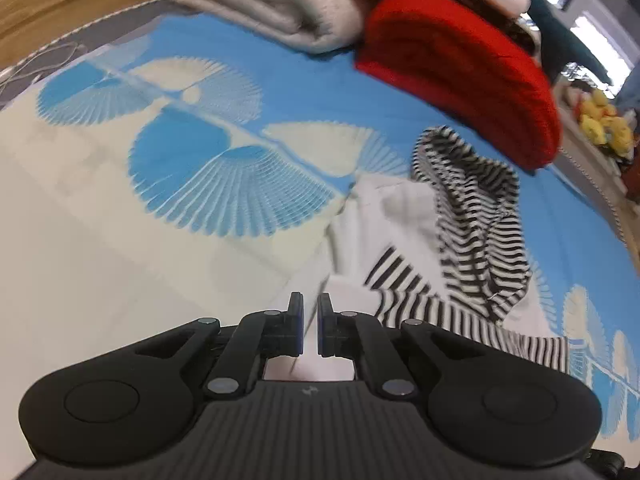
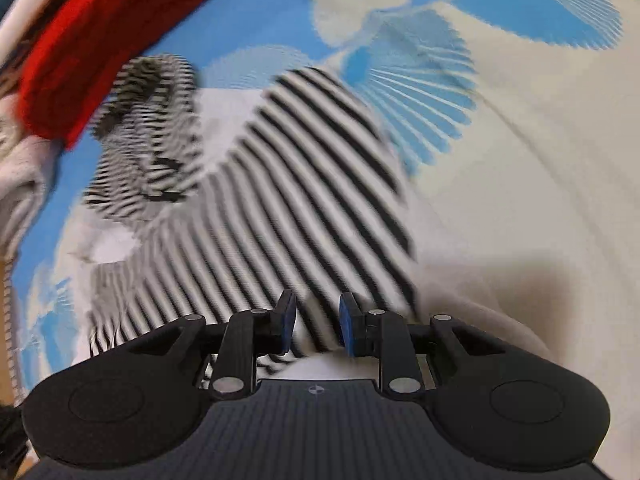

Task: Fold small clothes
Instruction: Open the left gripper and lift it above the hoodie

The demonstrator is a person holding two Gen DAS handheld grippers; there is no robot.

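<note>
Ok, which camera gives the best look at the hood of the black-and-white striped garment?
The left wrist view: the striped hood of the garment lies open and fairly sharp there. The right wrist view shows the hood smaller and motion-blurred, beside the red knitted item.

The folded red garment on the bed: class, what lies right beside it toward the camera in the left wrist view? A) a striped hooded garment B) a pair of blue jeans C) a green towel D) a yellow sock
A: the black-and-white striped hooded garment lies just below the red garment on the blue patterned sheet.
</note>
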